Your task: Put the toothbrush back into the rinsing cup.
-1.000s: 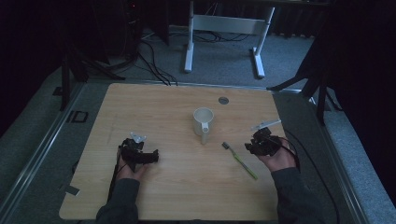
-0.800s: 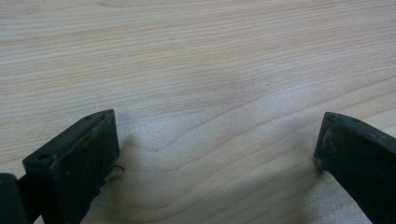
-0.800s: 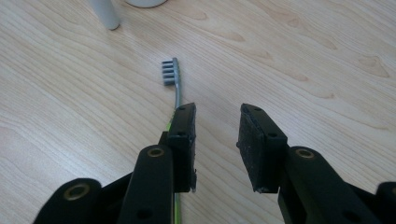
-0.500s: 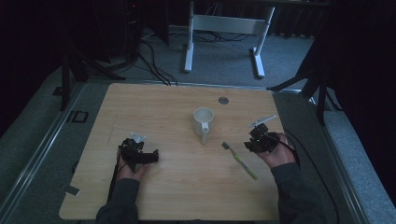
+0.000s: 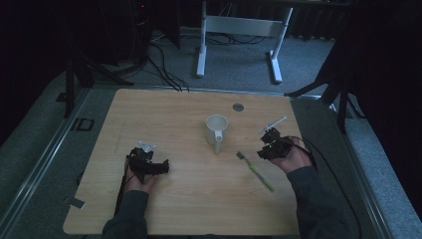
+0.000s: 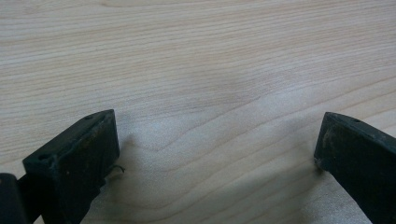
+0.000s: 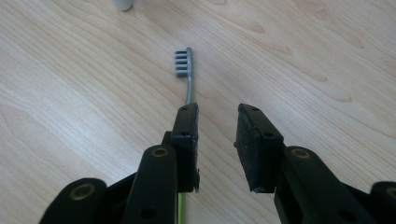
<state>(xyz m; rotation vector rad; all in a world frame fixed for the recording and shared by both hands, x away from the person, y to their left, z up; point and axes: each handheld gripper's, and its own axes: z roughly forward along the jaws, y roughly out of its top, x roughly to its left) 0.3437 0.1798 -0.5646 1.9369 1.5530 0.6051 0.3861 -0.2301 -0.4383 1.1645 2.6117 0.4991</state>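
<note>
The right gripper [image 7: 215,140], jaws narrowly apart and empty, hovers just right of the toothbrush [image 7: 187,79], which lies flat near the mug [image 5: 216,128]. Light, stiff, probably slippery; its slim handle suits pinching. The left gripper [image 6: 215,154] gapes wide over bare table [image 6: 196,56].

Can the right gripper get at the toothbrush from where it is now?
Probably yes. The right gripper is open just above the toothbrush, whose handle runs under one jaw. Bare table lies around it, and the mug stands apart.
</note>
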